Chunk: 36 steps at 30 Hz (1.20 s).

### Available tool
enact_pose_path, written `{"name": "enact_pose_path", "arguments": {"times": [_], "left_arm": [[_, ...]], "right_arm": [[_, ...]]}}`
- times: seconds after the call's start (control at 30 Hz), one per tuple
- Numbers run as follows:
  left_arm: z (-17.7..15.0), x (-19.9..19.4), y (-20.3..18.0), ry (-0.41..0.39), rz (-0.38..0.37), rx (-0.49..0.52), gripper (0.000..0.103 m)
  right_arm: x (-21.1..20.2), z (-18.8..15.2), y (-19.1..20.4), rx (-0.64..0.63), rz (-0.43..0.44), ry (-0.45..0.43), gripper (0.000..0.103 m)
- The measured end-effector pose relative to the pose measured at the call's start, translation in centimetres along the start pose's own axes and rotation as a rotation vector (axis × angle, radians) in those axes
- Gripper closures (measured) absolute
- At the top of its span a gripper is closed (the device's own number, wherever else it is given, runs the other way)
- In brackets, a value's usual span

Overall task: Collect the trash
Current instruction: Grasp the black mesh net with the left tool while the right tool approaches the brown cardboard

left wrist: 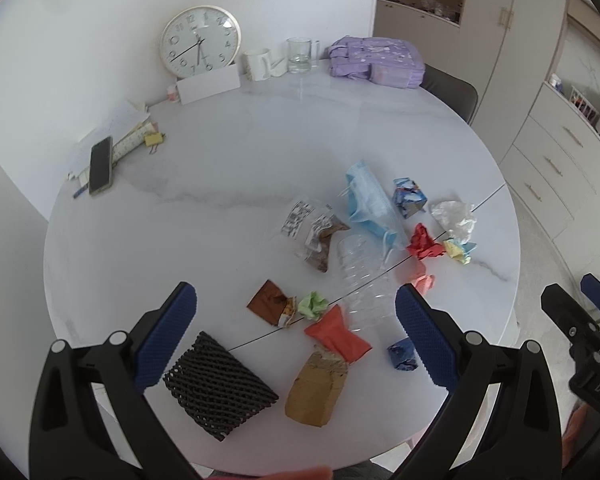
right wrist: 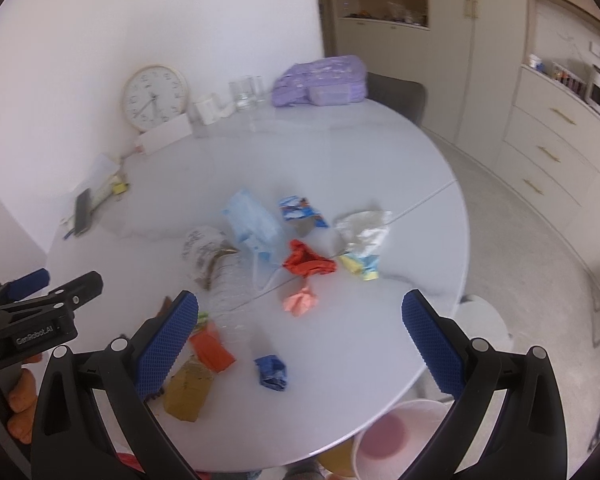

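Trash lies scattered on the round white table: a black foam net, a brown paper bag, an orange wrapper, a green paper ball, a brown foil wrapper, a clear plastic bottle, a blue face mask and a red crumpled paper. My left gripper hovers open above the near pile, holding nothing. My right gripper is open too, above a blue crumpled wrapper and a pink paper ball. A white bin stands below the table's near edge.
At the table's far side stand a wall clock, a white mug, a glass mug and a purple package. A phone rests on papers at the left. Cabinets line the right wall.
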<state>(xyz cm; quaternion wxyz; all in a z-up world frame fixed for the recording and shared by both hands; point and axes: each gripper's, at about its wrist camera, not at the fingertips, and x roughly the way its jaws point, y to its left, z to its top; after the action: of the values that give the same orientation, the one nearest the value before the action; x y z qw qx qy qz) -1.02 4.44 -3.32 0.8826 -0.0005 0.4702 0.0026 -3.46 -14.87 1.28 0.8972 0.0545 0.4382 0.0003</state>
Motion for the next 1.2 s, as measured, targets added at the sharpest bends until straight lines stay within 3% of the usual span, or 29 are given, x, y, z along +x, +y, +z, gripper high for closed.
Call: {"name": "enact_pose_path", "arguments": {"times": [0.27, 0.5, 0.63, 0.8, 0.97, 1.1, 1.2], "left_arm": [[-5.1, 3.6, 6.3, 0.08, 0.088, -0.155, 0.008], [-12.0, 7.8, 11.8, 0.205, 0.146, -0.409, 0.008], [-14.1, 9.3, 12.6, 0.236, 0.174, -0.507, 0.008], [-14.5, 11.5, 12.2, 0.255, 0.185, -0.545, 0.008], [-14.5, 12.8, 11.8, 0.259, 0.14, -0.603, 0.02], [-14.4, 13.7, 11.5, 0.287, 0.152, -0.612, 0.033], [-14.3, 13.4, 11.9, 0.276, 0.145, -0.61, 0.051]], "right_arm": [[4.3, -2.9, 0.4, -0.011, 0.073, 0.116, 0.002], [8.1, -5.8, 0.6, -0.065, 0.113, 0.182, 0.002], [9.6, -6.5, 0.6, -0.087, 0.125, 0.211, 0.002], [10.0, -7.1, 0.7, -0.108, 0.142, 0.217, 0.002], [9.2, -7.6, 1.1, -0.112, 0.168, 0.211, 0.002], [8.6, -8.2, 1.9, -0.117, 0.191, 0.223, 0.002], [8.2, -8.7, 2.7, -0.115, 0.203, 0.23, 0.002]]}}
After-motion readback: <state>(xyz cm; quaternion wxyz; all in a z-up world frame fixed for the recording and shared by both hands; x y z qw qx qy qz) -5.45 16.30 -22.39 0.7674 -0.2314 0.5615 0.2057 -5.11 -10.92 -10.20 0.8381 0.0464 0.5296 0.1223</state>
